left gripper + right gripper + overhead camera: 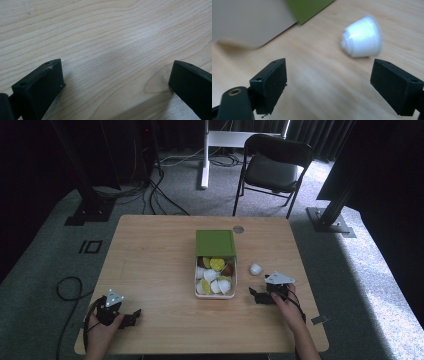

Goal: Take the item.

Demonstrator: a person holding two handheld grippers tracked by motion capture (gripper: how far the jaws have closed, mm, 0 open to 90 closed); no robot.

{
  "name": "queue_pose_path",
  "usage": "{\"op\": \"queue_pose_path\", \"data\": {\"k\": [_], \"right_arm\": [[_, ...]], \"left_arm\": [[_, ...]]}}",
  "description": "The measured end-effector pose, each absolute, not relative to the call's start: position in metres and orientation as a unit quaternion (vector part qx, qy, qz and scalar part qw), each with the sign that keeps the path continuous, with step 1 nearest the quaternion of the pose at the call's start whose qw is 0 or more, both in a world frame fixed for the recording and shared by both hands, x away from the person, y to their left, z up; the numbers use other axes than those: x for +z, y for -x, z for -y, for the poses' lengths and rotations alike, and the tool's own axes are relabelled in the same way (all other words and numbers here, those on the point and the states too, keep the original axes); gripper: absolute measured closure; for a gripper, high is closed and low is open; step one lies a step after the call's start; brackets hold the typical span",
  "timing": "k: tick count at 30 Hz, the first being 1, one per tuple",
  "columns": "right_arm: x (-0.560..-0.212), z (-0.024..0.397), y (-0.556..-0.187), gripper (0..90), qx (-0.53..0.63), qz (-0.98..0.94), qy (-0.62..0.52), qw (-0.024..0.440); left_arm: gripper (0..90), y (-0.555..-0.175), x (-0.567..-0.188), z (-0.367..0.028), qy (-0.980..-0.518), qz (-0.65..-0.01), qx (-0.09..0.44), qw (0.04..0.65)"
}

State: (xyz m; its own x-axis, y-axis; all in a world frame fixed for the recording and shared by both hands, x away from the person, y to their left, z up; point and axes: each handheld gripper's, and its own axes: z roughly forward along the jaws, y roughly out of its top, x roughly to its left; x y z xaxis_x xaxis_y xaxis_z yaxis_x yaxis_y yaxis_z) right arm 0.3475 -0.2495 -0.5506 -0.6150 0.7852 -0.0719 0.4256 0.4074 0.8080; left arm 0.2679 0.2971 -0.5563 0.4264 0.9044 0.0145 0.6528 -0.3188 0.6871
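A white box [214, 294] with its green lid [215, 243] folded back stands at the table's middle, holding several white, yellow and brown capsules. One white capsule [255, 268] lies on its side on the wood just right of the box. My right gripper [256, 295] rests below that capsule, open, with nothing between its fingers. In the right gripper view the capsule [362, 37] lies ahead and to the right of the right gripper [329, 85], with the box wall [249, 20] at upper left. My left gripper [134, 316] sits open near the front left edge, over bare wood [112, 45].
The wooden table [150, 255] has a small round grommet [238, 229] behind the lid. A black folding chair [272, 167] and stand legs are on the carpet beyond the table. Cables trail on the floor at left.
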Motion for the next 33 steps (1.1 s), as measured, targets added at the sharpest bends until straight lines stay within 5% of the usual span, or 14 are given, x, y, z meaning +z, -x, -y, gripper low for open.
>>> {"op": "queue_pose_path", "data": {"k": [15,33], "right_arm": [[-0.556,0.262,-0.322,15.4,0.39,-0.875,-0.26,0.122],[-0.558,0.281,-0.3,15.2,0.376,-0.899,-0.202,0.099]], "left_arm": [[0.7,-0.268,-0.556,-0.297,-0.787,-0.495,0.204,0.308],[0.7,-0.268,-0.556,-0.297,-0.787,-0.495,0.204,0.308]]}}
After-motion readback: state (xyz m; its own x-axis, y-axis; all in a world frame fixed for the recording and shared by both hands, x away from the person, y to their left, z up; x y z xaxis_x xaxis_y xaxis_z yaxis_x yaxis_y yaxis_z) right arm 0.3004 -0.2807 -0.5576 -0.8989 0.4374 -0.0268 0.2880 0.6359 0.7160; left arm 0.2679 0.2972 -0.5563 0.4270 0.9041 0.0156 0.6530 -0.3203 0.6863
